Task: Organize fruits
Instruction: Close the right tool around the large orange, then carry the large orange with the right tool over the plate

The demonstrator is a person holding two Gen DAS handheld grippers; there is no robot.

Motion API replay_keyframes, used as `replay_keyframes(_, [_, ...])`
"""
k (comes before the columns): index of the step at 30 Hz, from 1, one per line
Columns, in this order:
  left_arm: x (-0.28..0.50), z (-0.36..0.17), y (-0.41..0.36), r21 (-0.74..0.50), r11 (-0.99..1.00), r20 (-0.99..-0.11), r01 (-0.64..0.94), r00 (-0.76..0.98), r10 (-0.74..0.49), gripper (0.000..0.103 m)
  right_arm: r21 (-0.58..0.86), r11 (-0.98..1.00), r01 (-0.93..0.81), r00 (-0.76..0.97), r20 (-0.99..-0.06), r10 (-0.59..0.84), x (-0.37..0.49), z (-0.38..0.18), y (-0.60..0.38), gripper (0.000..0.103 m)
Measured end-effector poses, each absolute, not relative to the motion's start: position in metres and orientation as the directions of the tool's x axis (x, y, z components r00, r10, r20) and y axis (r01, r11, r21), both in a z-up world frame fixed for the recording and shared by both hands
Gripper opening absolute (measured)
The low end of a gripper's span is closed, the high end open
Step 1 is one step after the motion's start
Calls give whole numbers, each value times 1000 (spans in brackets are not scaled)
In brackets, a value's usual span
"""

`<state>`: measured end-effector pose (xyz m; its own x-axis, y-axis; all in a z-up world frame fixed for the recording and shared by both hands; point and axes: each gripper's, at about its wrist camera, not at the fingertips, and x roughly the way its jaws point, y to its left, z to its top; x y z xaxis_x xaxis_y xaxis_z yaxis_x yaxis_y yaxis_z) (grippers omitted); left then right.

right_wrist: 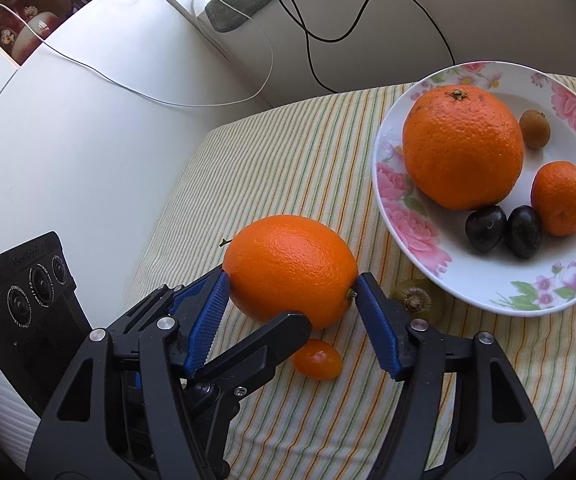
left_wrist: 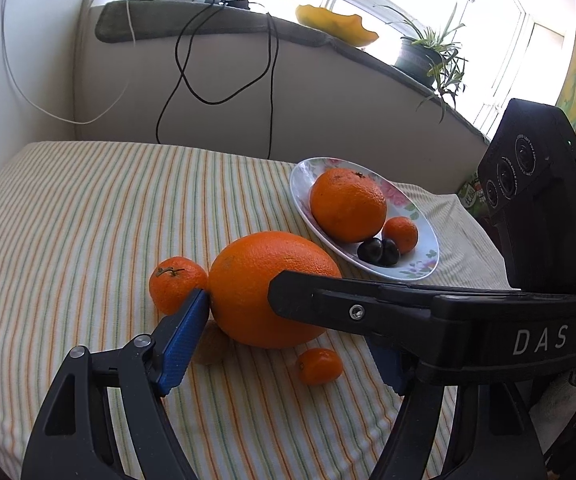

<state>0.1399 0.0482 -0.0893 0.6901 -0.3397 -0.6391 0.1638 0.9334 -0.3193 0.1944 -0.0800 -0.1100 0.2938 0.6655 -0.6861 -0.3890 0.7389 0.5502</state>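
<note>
Oranges first: the big orange lies on the striped cloth, at eight o'clock from the flowered plate, pinched between the right gripper's blue pads; whether the left gripper grips, I cannot tell.

From my right wrist camera, the big orange sits on the striped cloth between my right gripper's two pads, with the plate behind it to the right. On the plate lie a second orange, a mandarin and two dark fruits. A kumquat lies on the cloth just before the big orange.
</note>
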Motion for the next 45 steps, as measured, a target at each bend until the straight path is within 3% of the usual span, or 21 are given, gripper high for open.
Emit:
replay_keyframes(18, [132,-45,3,-265,928,-579,261,727,-369,74,539,736,-411,403,-616,676,174,-65,-134,68])
replay_keyframes(45, [210,-43,-113,-230,889,-621,396,644,-447,74,555,788,-267,519,-606,603,232,-63,-265,68])
